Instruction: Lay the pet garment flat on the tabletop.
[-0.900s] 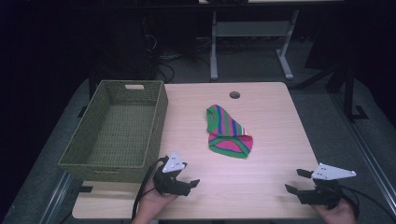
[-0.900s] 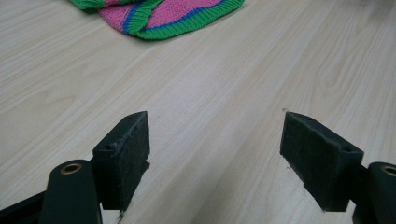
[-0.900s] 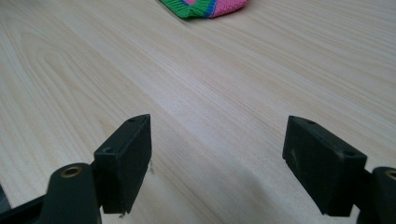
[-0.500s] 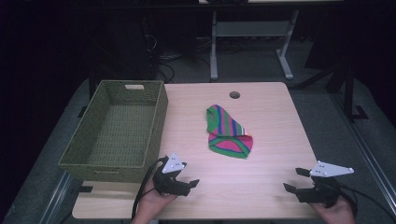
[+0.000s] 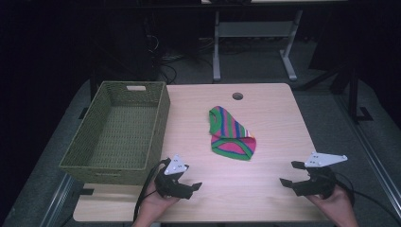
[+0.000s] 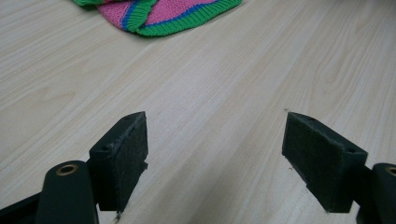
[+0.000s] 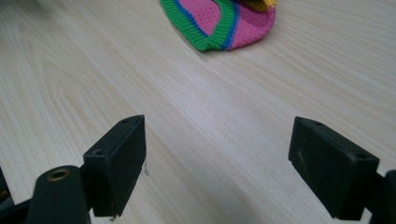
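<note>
Knit hat (image 5: 231, 134) lying flat and limp near the middle of the table (image 5: 274, 198), a bit toward 1 o'clock from centre, well apart from both claws. Striped green, pink and blue with a dab of yellow, ribbed green band at the near edge, folded over on itself so really two or more layers. Biggest risk, probably: pinching just the top layer and having the rest unfold and drag, or sliding the whole thing across the smooth wood instead of lifting it. Could also snag a loop of the knit on a pad corner. Left claw (image 5: 182, 182) down at 7 o'clock, spread wide, nothing in it, hat edge (image 6: 159, 18) up at 11 in its own view. Right claw (image 5: 295, 175) at 5 o'clock, same deal, gaping and empty, hat (image 7: 219, 21) at 12 ahead. Woven basket (image 5: 118, 130) off at 9 o'clock, so a floppy carry might catch its rim.
</note>
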